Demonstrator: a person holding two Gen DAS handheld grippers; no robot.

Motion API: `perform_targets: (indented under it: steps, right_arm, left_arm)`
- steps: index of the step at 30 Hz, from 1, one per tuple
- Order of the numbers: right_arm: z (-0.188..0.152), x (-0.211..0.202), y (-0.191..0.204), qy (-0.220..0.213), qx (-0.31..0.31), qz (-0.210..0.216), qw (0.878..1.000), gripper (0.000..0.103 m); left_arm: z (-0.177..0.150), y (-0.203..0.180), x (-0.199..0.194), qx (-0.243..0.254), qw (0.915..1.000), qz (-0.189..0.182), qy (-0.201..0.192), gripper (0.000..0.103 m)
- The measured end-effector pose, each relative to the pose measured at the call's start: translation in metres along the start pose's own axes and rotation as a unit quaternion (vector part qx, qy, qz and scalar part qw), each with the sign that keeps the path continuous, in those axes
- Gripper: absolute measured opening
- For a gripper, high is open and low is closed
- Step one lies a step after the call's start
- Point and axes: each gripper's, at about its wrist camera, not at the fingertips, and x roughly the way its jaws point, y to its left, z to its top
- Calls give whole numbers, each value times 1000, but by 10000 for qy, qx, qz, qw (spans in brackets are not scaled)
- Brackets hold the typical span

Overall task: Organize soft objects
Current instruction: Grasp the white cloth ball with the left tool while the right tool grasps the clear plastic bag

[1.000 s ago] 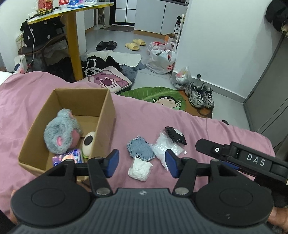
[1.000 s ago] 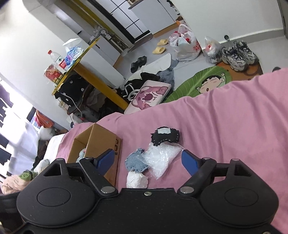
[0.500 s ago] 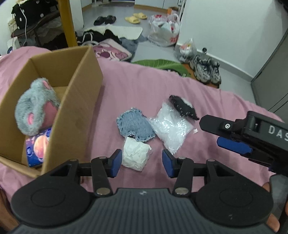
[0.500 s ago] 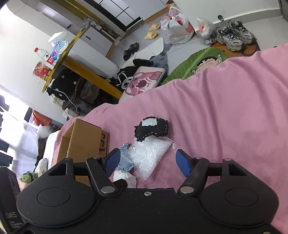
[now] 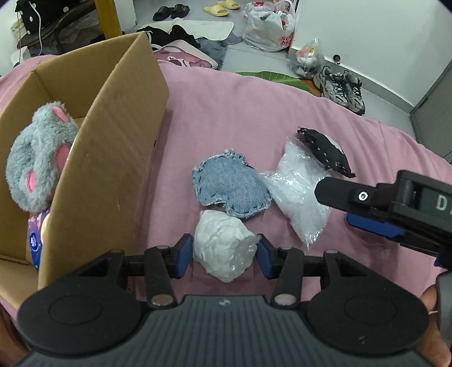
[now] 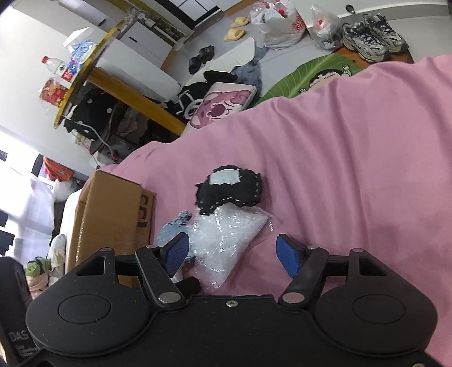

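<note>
A crumpled white wad (image 5: 223, 251) lies on a pink sheet (image 5: 240, 118), right between the blue pads of the left gripper (image 5: 224, 255). The pads sit against its two sides, having just narrowed around it; whether they truly squeeze it is hard to tell. Just beyond the wad lies a frayed denim patch (image 5: 230, 187), its near edge touching the wad. Beside the patch is a clear plastic bag (image 5: 296, 194) of white filling, and a black stitched pouch (image 5: 325, 151) rests on the bag's far end. The right gripper (image 6: 233, 254) hovers over the bag with its fingers wide apart; the bag lies between them, but neither pad presses on it, and these fingers have just narrowed a little. In the left wrist view this gripper enters from the right, cut off by the frame, covering part of the bag. To the left stands an open cardboard box (image 5: 113, 158). Inside, a grey plush toy (image 5: 36, 163) with pink ears leans on the wall; below it a purple packet (image 5: 35, 240) is mostly hidden. A fingertip (image 5: 429, 296) shows at the right edge. Beyond the bed, sneakers (image 5: 341, 89), plastic bags (image 5: 268, 31) and slippers (image 5: 216, 8) lie on the floor.
</note>
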Motion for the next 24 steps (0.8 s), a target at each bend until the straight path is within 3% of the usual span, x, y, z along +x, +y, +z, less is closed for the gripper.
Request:
perform_targets:
  steps: [6,10,12,17,24]
  right_arm:
    - [3,6,0,-99,100,-103,9998,68]
    - [4,17,11,-134,-159,-306,9993,68]
    - [3,22,16,-127,-329,-455,9983,61]
    - [-3,12,18,-61,-437,-493,9978,31]
    - [-21,-16,27,-199,-554,-614,9964,18]
  left_arm:
    - [1,-1,1,40,9999,-98,-70,44]
    - [-3,3,-4,74,9998,-193,-67,44]
    - [-5,4,-8,63,9997,-200,-96,44]
    - [-7,8,-18,96,9994,-252,-205,44]
    - [-12,12,-34,90,9989,-337,-312,44]
